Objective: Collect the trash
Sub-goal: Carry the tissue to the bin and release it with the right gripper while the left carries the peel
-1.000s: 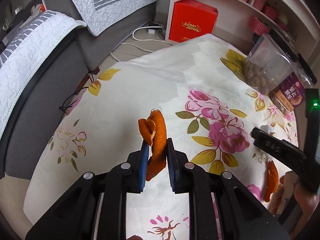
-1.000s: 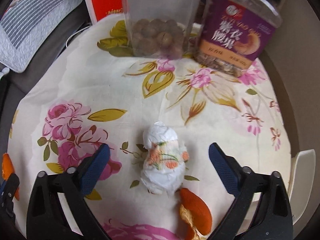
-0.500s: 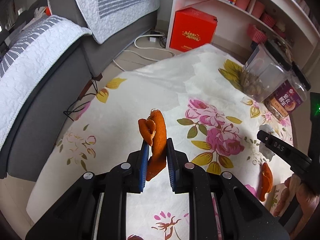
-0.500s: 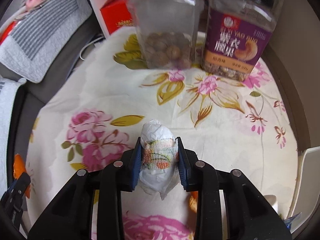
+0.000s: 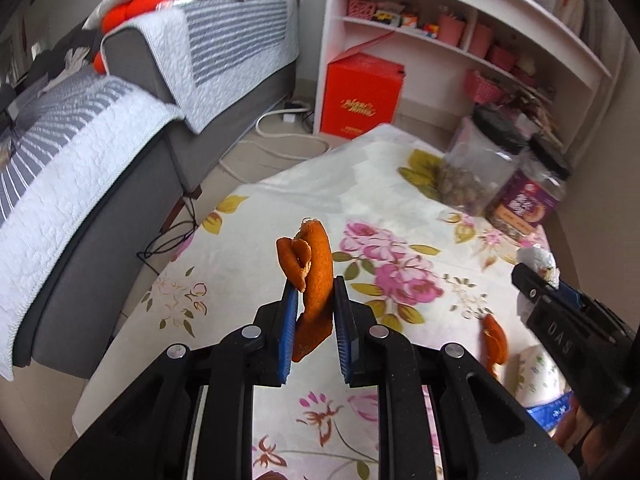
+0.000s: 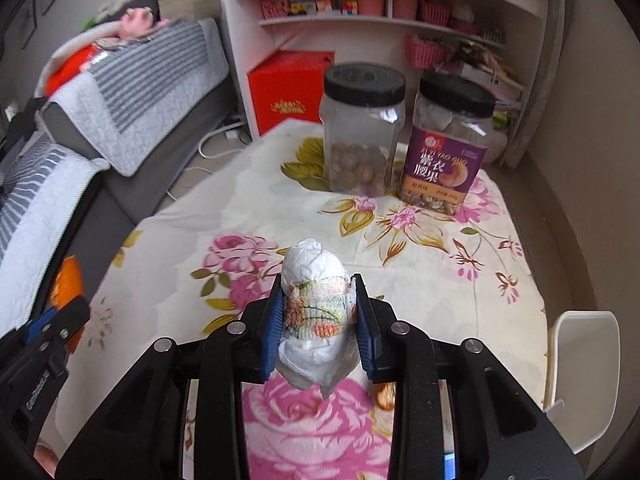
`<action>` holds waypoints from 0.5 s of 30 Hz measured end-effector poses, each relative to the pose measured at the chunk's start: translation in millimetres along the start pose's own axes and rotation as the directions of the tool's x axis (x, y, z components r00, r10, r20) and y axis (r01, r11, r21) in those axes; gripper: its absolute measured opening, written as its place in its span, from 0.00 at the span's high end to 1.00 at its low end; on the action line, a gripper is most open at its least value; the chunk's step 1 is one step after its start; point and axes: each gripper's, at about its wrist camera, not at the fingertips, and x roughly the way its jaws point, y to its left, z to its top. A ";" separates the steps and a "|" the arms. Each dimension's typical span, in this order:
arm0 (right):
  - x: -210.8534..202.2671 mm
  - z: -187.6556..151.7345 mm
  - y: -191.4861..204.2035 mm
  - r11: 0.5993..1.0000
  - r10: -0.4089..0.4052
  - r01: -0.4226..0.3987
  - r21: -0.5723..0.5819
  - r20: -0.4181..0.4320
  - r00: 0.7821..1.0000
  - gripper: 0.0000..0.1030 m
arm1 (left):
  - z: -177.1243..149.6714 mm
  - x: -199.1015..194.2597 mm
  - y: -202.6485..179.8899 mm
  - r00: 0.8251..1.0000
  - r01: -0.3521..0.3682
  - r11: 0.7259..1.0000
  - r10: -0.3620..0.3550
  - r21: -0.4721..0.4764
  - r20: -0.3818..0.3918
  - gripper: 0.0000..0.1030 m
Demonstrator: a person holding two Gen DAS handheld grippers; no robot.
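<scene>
Left hand-held gripper [image 5: 316, 300] clamped around orange peel [image 5: 314, 272]; right hand-held gripper [image 6: 318, 312] around crumpled tissue [image 6: 316, 300].

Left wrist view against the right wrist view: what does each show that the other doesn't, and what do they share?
Only the left wrist view shows the loose orange peel lying whole on the tablecloth, and the left hand-held gripper shut on another piece of orange peel.

Only the right wrist view shows the white chair at the table's edge, and the right hand-held gripper shut on the crumpled tissue.

Both show the nut jar, the purple-labelled jar, the red box, the sofa and the white shelf.
</scene>
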 end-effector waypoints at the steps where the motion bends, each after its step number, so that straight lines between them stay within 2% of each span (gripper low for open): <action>1: -8.9 -4.1 -2.5 1.000 0.007 -0.007 0.002 0.014 1.000 0.71 | -0.5 -3.9 -2.7 1.000 0.002 1.000 -0.002 0.007 0.007 0.82; 9: -57.5 -25.8 -24.0 0.999 0.029 -0.032 0.039 0.074 0.997 0.71 | -21.6 -44.7 -31.1 0.997 0.038 0.997 -0.042 0.068 0.059 0.82; 15: -84.4 -45.5 -47.9 0.999 -0.012 0.008 0.040 0.117 0.993 0.71 | -41.2 -59.6 -57.1 0.993 0.038 0.991 -0.052 0.127 0.105 0.82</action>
